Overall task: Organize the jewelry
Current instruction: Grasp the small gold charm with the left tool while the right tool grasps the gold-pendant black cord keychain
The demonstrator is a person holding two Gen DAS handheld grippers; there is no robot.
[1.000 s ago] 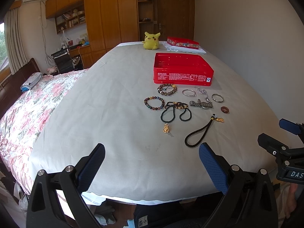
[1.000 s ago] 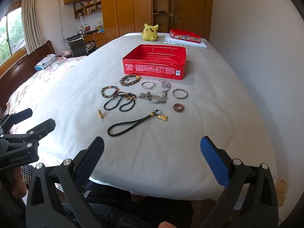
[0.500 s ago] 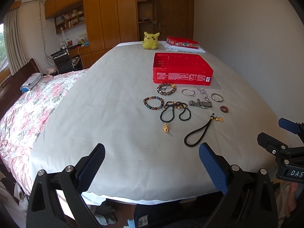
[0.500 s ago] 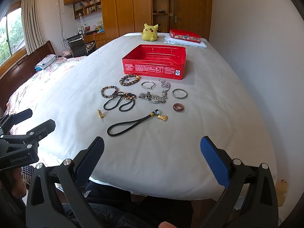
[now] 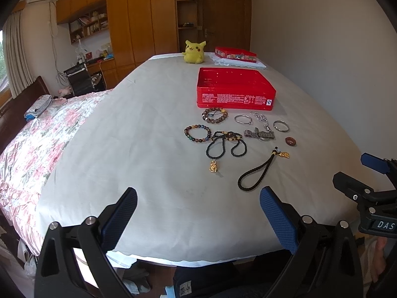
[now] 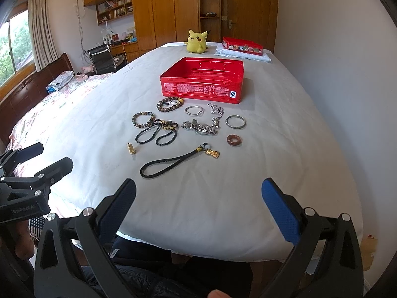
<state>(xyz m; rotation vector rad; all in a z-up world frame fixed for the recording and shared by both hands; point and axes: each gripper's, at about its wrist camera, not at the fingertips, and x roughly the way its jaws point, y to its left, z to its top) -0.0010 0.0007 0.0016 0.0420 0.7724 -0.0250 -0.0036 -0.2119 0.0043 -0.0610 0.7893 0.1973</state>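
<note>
Fingers apart; cord diagonal.

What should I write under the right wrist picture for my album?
Open right gripper hovering before bracelets, rings and a black cord spread in front of an empty red tin.

Wooden wardrobes, white wall (daylit), curtained window.

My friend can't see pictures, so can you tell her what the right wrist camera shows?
The open right gripper hovers near the edge of a table covered in a white cloth, holding nothing. Bead bracelets, silver bangles, a watch and a black braided cord lie in front of an empty red tin. A yellow plush toy sits at the far end.
</note>
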